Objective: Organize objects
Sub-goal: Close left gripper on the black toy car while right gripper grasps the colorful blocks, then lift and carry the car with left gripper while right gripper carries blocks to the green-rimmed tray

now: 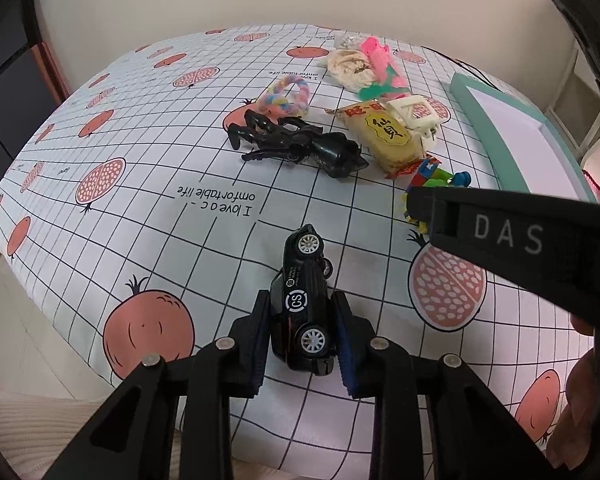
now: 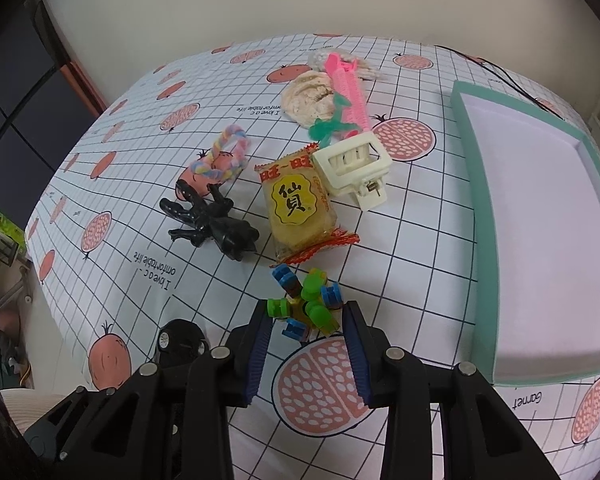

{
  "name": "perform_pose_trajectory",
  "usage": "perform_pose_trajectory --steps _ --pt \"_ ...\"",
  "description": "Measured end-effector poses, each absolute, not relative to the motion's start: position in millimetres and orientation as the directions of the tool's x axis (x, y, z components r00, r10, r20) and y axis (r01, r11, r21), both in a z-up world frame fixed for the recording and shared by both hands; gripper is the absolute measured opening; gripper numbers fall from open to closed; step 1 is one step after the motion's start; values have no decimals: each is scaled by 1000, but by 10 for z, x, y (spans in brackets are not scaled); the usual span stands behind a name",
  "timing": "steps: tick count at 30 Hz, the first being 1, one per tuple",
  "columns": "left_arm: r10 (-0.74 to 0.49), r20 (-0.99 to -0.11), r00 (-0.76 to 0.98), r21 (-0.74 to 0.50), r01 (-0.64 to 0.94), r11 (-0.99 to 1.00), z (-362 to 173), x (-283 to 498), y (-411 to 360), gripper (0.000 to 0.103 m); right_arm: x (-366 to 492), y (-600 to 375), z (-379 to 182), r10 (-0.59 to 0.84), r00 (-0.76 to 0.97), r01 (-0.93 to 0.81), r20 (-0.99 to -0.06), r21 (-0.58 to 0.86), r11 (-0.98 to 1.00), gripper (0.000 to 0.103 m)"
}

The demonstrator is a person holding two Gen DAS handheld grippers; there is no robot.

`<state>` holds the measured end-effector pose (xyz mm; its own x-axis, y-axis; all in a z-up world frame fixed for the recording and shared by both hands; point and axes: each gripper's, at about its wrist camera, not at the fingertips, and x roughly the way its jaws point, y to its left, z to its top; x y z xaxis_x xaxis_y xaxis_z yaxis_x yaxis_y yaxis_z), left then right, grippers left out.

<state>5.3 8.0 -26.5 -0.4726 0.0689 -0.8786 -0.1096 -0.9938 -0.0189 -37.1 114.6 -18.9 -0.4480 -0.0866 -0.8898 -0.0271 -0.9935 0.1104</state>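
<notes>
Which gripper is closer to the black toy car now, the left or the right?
Left. The left gripper has its fingers on both sides of the black toy car. The right gripper is off to the car's right, around the colourful block toy.

A white tablecloth (image 2: 420, 240) printed with a black grid, pink pomegranates and the words "I love a comfortable life" covers the table. Behind it rises a plain cream wall (image 2: 300, 0). A dark cabinet (image 2: 20, 100) stands to the left, and a thin black cable (image 2: 496, 72) trails over the far right edge
</notes>
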Motion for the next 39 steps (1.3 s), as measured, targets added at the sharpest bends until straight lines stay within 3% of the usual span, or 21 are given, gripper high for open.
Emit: perform_pose_trajectory --steps 10,18,39 --pt "75 -888 -454 -19 -127 -992 -208 -13 136 31 -358 1199 -4 -76 -479 -30 -874 103 -994 39" --pt "105 -864 -492 -26 -166 -986 156 -112 212 31 -422 1345 218 -67 -517 -59 -853 113 -992 39" --pt "108 -780 -617 93 -285 -954 1066 -692 1020 31 -634 2366 790 12 -636 -177 -772 130 -976 39"
